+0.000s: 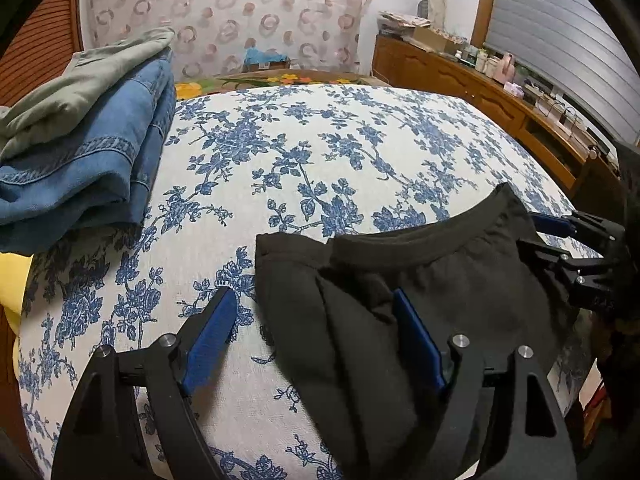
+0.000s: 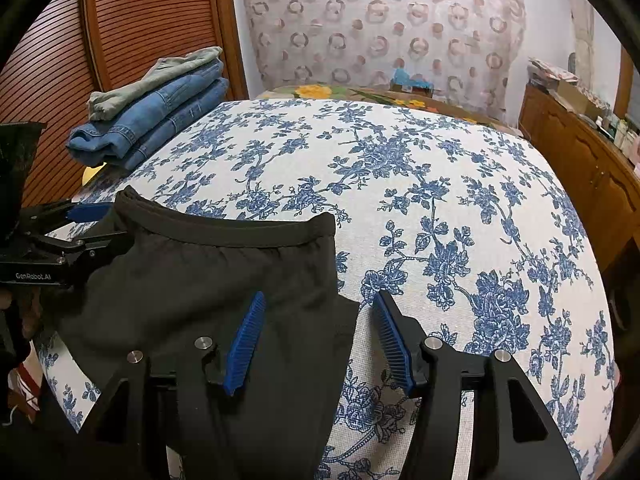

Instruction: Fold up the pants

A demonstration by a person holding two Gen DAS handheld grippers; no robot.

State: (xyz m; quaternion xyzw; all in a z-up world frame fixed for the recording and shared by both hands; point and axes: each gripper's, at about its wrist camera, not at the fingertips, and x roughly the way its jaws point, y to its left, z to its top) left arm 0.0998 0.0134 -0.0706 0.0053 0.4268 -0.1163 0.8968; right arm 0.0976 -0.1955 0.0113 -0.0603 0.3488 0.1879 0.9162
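Observation:
Black pants (image 1: 432, 280) lie on the floral bedspread (image 1: 320, 160), waistband away from me, legs hanging toward the near edge. My left gripper (image 1: 316, 312) is open, its jaws straddling the pants' left edge, one pad (image 1: 212, 336) over bare bedspread, the other (image 1: 416, 340) over the fabric. My right gripper (image 2: 320, 316) is open, straddling the pants' (image 2: 208, 280) right edge. Each gripper shows in the other's view, the right one (image 1: 560, 248) and the left one (image 2: 80, 228), at the waistband corners.
A stack of folded blue jeans (image 1: 88, 160) with a grey-green garment (image 1: 80, 84) on top sits at the bed's far left, also in the right wrist view (image 2: 152, 116). A wooden dresser (image 1: 500, 96) with clutter runs along the right. A slatted wooden door (image 2: 120, 40) stands at the left.

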